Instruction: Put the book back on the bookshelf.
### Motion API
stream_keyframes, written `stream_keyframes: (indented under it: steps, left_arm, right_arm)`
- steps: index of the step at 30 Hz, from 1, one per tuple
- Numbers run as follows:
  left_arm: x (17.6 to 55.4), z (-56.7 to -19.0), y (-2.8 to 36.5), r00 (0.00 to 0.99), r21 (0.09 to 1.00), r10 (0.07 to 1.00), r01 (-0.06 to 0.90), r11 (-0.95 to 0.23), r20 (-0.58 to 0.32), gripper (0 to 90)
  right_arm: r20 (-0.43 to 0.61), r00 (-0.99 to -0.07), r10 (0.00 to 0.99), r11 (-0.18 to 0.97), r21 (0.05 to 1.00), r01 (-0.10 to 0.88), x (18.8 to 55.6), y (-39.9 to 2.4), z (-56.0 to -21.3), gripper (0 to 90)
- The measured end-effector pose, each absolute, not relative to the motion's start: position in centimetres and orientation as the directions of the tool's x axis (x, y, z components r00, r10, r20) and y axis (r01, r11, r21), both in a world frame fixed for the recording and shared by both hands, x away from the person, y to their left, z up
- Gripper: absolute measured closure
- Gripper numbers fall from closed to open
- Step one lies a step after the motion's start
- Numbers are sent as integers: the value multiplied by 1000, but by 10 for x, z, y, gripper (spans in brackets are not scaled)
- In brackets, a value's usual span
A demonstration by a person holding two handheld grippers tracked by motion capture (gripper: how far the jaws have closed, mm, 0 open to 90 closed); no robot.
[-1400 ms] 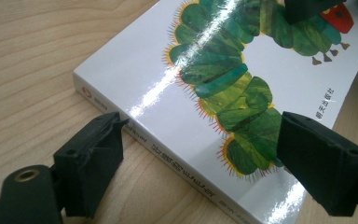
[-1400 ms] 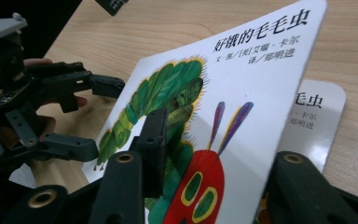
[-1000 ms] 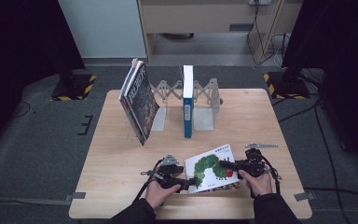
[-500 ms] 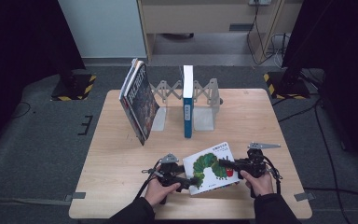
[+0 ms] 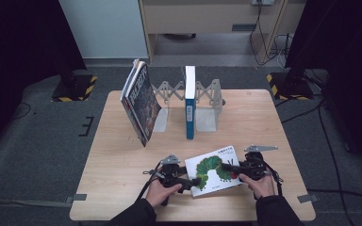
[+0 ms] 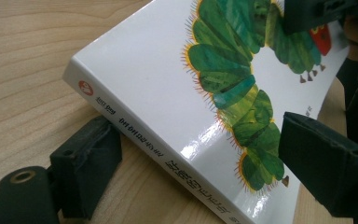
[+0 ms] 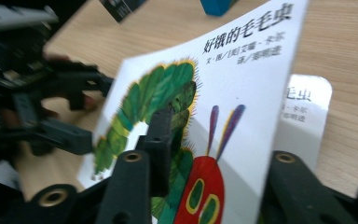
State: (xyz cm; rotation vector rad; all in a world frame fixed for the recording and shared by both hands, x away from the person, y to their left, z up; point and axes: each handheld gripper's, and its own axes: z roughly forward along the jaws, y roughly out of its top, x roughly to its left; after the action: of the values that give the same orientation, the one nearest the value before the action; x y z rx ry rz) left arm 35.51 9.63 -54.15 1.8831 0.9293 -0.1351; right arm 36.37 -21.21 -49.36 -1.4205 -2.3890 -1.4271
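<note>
Your left gripper [image 5: 188, 181] clamps the book's [image 5: 215, 169] spine edge; your right gripper [image 5: 231, 165] has just been easing its jaws open around the cover.

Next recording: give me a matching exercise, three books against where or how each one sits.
Books:
1. caterpillar picture book
2. blue-spined book
3. dark-covered book

States:
A. leaning tilted at the left end of the bookend rack
B. upright in the middle of the rack
C. near the table's front edge, between the left gripper and right gripper

Pairs: 1-C, 2-B, 3-A
</note>
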Motion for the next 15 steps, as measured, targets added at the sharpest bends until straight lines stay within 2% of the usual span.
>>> stream_keyframes:
  steps: [2, 11, 15]
  left_arm:
    - [355, -542, 96, 701, 729, 541, 650, -214, -465, 126]
    - [356, -542, 97, 702, 729, 537, 650, -215, -468, 127]
    - [356, -542, 98, 699, 725, 531, 656, -209, -479, 127]
  right_arm:
    - [384, -593, 708, 207, 690, 694, 364, -209, -497, 583]
    - [368, -578, 728, 224, 669, 709, 367, -205, -507, 578]
    - [369, -601, 709, 231, 684, 692, 368, -201, -507, 578]
